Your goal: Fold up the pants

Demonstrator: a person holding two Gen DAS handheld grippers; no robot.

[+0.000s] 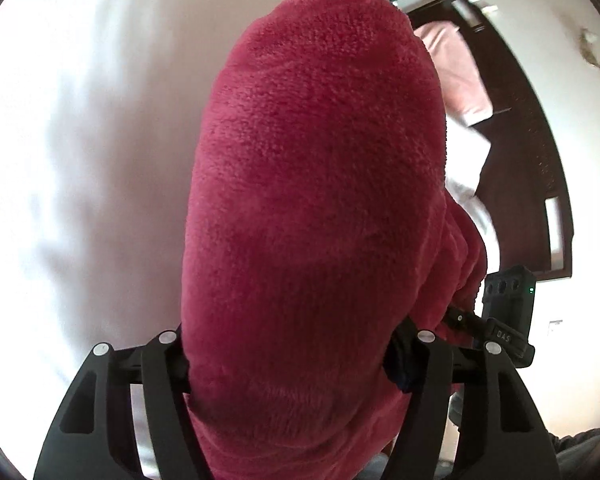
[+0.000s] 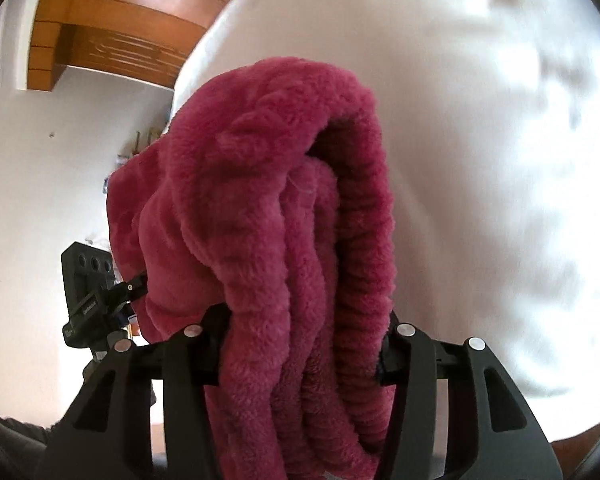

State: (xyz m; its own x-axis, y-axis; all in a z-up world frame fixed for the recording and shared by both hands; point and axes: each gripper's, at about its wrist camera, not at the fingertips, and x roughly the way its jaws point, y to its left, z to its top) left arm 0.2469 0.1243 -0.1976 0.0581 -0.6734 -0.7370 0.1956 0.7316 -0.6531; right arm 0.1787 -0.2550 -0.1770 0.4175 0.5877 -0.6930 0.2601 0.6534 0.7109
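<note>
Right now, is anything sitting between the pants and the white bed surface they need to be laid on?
Nothing visible does. Both the left gripper and the right gripper are shut on the red fleece pants, which hang over the white bedding. The bedding around the fabric looks bare, though the pants hide what lies straight behind them.

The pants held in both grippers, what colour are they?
Deep raspberry red fleece pants, plain, no pattern; clearest in the right wrist view.
</note>
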